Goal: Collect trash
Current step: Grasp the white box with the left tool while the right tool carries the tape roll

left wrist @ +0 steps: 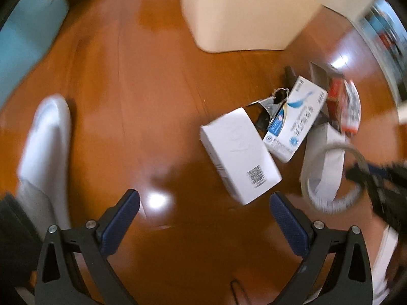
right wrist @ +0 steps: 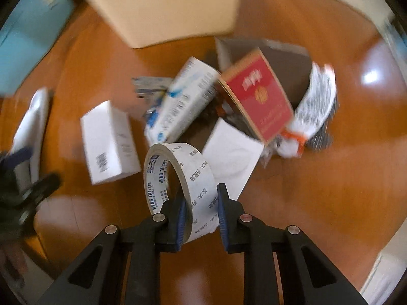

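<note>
My right gripper (right wrist: 201,198) is shut on a white roll of tape (right wrist: 178,175) and holds it above the wooden floor; the roll also shows in the left wrist view (left wrist: 333,178). My left gripper (left wrist: 203,200) is open and empty, just in front of a plain white box (left wrist: 239,152), which also shows in the right wrist view (right wrist: 109,142). A trash pile lies on the floor: a white-and-blue box (right wrist: 183,101), a red box (right wrist: 259,96), a white paper sheet (right wrist: 231,157), a crumpled printed wrapper (right wrist: 313,109).
A tall cream bin (left wrist: 244,10) stands on the floor behind the pile; it also shows in the right wrist view (right wrist: 162,5). A light blue cabinet (left wrist: 28,40) is at the left. A white-socked foot (left wrist: 43,142) stands left of my left gripper.
</note>
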Motion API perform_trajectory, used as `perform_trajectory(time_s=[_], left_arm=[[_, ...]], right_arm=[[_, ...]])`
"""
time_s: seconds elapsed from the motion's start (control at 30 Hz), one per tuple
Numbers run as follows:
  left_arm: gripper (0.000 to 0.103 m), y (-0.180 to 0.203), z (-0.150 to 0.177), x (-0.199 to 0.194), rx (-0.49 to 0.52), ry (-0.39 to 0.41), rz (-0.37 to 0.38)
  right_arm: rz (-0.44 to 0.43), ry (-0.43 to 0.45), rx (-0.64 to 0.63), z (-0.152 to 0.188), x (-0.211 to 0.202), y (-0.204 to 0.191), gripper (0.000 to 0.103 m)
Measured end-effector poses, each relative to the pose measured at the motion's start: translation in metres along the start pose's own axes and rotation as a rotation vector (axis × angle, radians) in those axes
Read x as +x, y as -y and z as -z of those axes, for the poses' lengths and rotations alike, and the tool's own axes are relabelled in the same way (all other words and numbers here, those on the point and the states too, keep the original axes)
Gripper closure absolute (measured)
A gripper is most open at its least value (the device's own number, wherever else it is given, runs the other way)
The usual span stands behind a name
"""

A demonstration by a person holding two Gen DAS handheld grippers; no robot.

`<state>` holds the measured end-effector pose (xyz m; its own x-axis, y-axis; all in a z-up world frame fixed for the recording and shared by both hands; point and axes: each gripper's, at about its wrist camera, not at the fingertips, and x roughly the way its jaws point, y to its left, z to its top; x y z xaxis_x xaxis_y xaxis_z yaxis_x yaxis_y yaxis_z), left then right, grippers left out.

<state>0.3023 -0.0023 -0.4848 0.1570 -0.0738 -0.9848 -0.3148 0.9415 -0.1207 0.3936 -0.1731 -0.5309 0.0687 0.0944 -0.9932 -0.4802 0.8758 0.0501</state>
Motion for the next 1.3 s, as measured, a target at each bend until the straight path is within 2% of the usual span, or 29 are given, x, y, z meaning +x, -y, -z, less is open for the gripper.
perform_trajectory(time_s=[0.07,0.13,0.23,0.33,0.37,0.4,0.43,0.47,0.6,0.7,0.8,0.93,1.0,1.07,1.13,1.17,1.2,1.23,1.27,1.3], left_arm=[[0.000,0.003,-0.009,0.008,-0.120,-0.020,0.060],[0.000,0.006,-0.018,0.016,-0.222,-0.024,0.062],[0.000,0.013,-0.028,0.041,-0.370,-0.079,0.011],[0.000,0.024,-0.036,0.064,-0.395,-0.105,-0.076],[0.008,0.028,-0.038,0.074,-0.385,-0.116,-0.106],[0.028,0.030,-0.039,0.083,-0.373,-0.135,-0.119],[0.043,0.032,-0.040,0.095,-0.364,-0.167,-0.120],[0.052,0.033,-0.040,0.103,-0.354,-0.190,-0.106],[0.052,0.038,-0.045,0.096,-0.298,-0.126,-0.051],[0.052,0.040,-0.050,0.064,-0.218,-0.031,-0.044],[0.052,0.044,-0.056,-0.002,-0.114,0.142,-0.017],[0.052,0.053,-0.083,-0.118,-0.006,0.414,0.051],[0.052,0.060,-0.100,-0.157,0.005,0.498,0.103],[0.052,0.061,-0.141,-0.192,0.020,0.564,0.142],[0.052,0.066,-0.179,-0.198,0.061,0.553,0.178],[0.052,0.071,-0.206,-0.197,0.100,0.557,0.171],[0.052,0.074,-0.220,-0.194,0.126,0.556,0.174],[0.051,0.076,-0.243,-0.185,0.165,0.531,0.186],[0.042,0.079,-0.252,-0.174,0.184,0.493,0.180],[0.024,0.079,-0.266,-0.162,0.190,0.432,0.160]], right_arm=[[-0.018,0.014,-0.079,-0.001,-0.017,-0.003,0.081],[-0.044,0.037,-0.096,0.007,-0.036,0.000,0.081],[-0.075,0.100,-0.061,0.014,-0.061,0.014,0.080],[-0.092,0.151,-0.004,0.011,-0.072,0.030,0.080],[-0.097,0.165,0.016,0.009,-0.075,0.036,0.080],[-0.103,0.175,0.028,0.008,-0.078,0.038,0.080],[-0.106,0.188,0.037,0.007,-0.081,0.041,0.080],[-0.108,0.198,0.043,0.006,-0.083,0.043,0.080],[-0.114,0.215,0.051,0.003,-0.095,0.046,0.080],[-0.107,0.216,0.050,0.004,-0.096,0.047,0.080],[-0.093,0.218,0.047,0.001,-0.102,0.046,0.080],[-0.076,0.253,0.032,-0.010,-0.128,0.039,0.080],[-0.072,0.288,0.037,-0.019,-0.150,0.035,0.080],[-0.071,0.324,0.042,-0.026,-0.173,0.033,0.080],[-0.063,0.367,0.048,-0.034,-0.200,0.030,0.080],[-0.063,0.388,0.055,-0.037,-0.213,0.029,0.080],[-0.062,0.402,0.059,-0.040,-0.221,0.028,0.080],[-0.062,0.418,0.065,-0.042,-0.231,0.027,0.080],[-0.062,0.430,0.072,-0.044,-0.238,0.026,0.080],[-0.064,0.436,0.080,-0.046,-0.243,0.025,0.080]])
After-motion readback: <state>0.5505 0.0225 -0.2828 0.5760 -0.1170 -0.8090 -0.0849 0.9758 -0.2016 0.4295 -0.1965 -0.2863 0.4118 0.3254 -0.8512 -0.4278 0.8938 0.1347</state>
